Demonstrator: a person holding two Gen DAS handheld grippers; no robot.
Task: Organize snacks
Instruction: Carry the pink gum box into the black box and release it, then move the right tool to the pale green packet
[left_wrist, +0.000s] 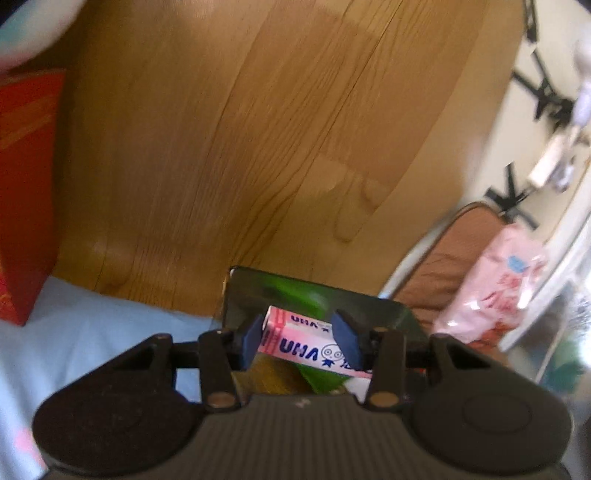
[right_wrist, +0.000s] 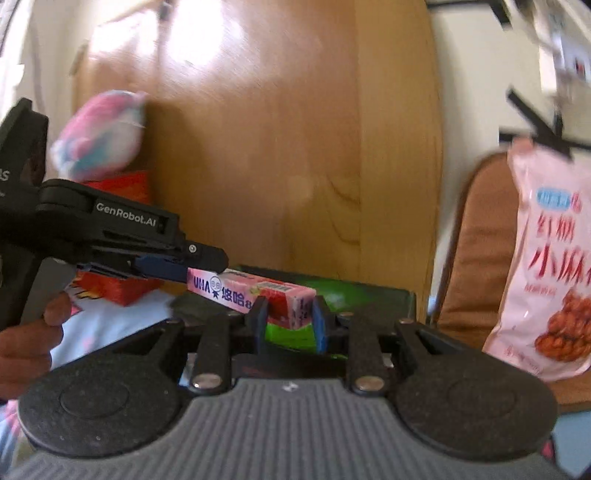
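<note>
I'm holding one pink UHA candy box (right_wrist: 251, 293) between both tools, above the pale blue cloth (left_wrist: 92, 332). My right gripper (right_wrist: 290, 319) is clamping the box's end w/ the red fruit picture, blue pads pressing either side. My left gripper (left_wrist: 299, 341) is pinching the other end, the one w/ the UHA logo & cartoon face; from the right cam its black arm, marked GenRobot.AI, is reaching in from the left w/ my hand (right_wrist: 26, 339) wrapping the grip below. The box is spanning the gap betw. the two tools, tilted a bit, not touching anything underneath.

Just behind & under it, a dark tray w/ a green pkg (right_wrist: 332, 291) is lying flat. Left of that, a red carton (right_wrist: 118, 288) is sitting on the cloth, a blurry pink-and-teal bag (right_wrist: 99, 136) above it. At right, a pink snack bag w/ red characters (right_wrist: 550, 258) is leaning on a brown cushion (right_wrist: 472, 258). A wood panel (left_wrist: 240, 147) is filling the background; beyond it, a pale wall w/ black marks (left_wrist: 543, 92).
</note>
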